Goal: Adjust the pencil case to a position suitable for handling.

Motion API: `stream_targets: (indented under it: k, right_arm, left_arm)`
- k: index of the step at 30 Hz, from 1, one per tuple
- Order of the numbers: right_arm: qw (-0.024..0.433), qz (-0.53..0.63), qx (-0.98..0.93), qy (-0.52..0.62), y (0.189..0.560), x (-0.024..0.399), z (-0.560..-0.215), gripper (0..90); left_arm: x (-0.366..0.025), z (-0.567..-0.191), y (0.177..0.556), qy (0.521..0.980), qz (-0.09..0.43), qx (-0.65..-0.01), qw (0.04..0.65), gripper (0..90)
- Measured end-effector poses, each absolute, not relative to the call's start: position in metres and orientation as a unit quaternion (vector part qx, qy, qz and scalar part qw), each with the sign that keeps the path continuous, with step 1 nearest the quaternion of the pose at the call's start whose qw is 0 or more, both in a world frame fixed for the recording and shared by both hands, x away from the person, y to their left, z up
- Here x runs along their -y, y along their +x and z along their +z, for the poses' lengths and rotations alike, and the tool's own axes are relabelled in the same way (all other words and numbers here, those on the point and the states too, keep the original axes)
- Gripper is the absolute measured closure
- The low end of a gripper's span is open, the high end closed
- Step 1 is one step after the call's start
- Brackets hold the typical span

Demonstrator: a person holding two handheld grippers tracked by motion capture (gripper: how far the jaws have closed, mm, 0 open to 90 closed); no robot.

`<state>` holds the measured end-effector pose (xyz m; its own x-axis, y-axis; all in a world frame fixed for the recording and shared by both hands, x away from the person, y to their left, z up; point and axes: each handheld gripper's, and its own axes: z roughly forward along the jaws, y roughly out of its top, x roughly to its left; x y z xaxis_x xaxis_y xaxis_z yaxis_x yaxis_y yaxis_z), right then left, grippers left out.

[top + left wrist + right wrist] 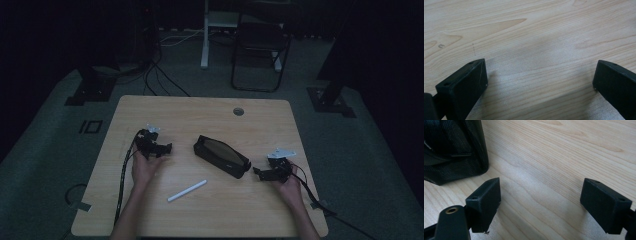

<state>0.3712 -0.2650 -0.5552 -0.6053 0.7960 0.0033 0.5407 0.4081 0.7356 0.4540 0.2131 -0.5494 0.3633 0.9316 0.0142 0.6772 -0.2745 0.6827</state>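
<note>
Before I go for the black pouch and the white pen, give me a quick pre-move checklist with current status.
1. Left gripper open and holding nothing: ok; in the left gripper view bare wood lies between its jaws.
2. Right gripper open and holding nothing: ok.
3. Black pouch lies between the two grippers, touched by neither: ok.
4. Pouch open to take the pen: cannot tell; the top looks parted in the high view, but the picture is dim.
5. White pen lies free on the table, apart from the pouch: ok.
6. Right gripper near the pouch end: ok.
</note>
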Motion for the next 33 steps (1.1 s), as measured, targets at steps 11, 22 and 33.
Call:
stream_targets:
  k: [11,22,33]
  right_arm:
    - [0.176,0.361,-0.822,0.405,0.371,0.266,-0.555,16.9]
    - [0.177,0.36,-0.82,0.407,0.37,0.265,-0.555,17.0]
    - [0.175,0.36,-0.823,0.404,0.367,0.264,-0.555,14.7]
  left_arm:
    - [-0.211,-0.539,0.447,0.763,0.205,-0.549,0.272,20.9]
    - [-0.207,-0.538,0.445,0.764,0.211,-0.535,0.293,45.7]
    - [-0.201,-0.535,0.442,0.765,0.201,-0.543,0.283,45.8]
